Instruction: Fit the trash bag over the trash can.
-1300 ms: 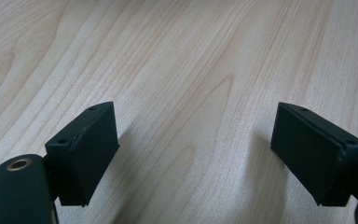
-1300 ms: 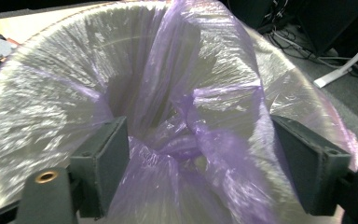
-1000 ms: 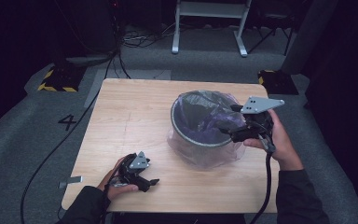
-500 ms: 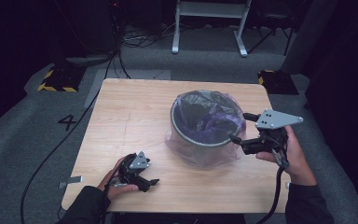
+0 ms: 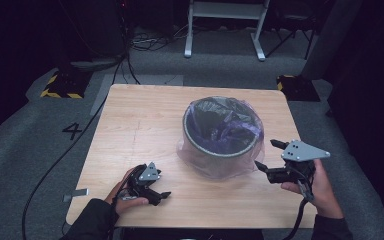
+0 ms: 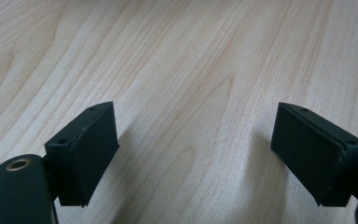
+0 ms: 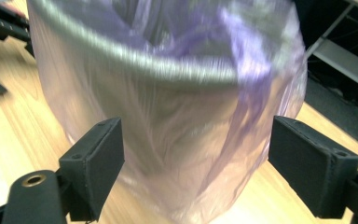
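Withdrawn from the bagged bin, right hand-held gripper gapes wide, seemingly empty; left hand-held gripper spread.

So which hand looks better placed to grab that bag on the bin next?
Probably the right. The right claw is open, beside the bin, facing the purple bag draped over it. The left claw rests open on the table, apart from the bin.

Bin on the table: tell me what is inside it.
A purple bag lines the bin, folded over its rim and draped down outside. The crumpled plastic hides the bottom.
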`<state>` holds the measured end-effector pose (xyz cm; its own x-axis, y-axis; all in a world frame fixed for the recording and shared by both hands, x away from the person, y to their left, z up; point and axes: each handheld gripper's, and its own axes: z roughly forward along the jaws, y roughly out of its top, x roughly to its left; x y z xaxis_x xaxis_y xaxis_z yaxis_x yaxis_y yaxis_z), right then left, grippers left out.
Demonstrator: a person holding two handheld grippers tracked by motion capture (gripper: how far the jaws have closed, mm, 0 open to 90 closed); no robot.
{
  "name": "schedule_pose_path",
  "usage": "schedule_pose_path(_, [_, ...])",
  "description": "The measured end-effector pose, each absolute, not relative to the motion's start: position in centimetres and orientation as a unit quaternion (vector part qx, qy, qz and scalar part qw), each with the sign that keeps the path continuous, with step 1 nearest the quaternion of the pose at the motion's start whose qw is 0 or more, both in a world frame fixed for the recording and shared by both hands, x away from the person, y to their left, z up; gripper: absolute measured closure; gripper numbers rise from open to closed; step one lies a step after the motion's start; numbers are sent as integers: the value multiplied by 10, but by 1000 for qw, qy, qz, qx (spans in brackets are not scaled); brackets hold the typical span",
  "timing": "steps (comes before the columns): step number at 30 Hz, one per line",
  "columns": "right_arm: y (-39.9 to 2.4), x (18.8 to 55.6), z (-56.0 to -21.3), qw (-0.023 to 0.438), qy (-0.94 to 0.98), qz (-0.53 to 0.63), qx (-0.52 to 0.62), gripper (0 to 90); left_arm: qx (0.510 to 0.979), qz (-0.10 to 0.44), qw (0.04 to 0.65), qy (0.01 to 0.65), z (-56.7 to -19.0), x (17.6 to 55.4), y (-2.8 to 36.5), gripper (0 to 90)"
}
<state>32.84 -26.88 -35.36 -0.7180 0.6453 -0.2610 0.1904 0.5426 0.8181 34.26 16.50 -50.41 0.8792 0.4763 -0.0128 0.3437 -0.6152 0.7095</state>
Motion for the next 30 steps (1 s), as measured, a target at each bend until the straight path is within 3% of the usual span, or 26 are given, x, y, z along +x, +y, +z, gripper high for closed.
schedule_pose_path(8, [-283,323,-380,281,828,402,271,182,894,89,375,228,-504,343,165,141])
schedule_pose_path(18, [-305,322,-439,274,835,352,323,180,895,87,375,225,-504,344,165,140])
schedule_pose_path(30, [-347,321,-491,226,810,353,410,178,894,89,375,227,-504,343,165,142])
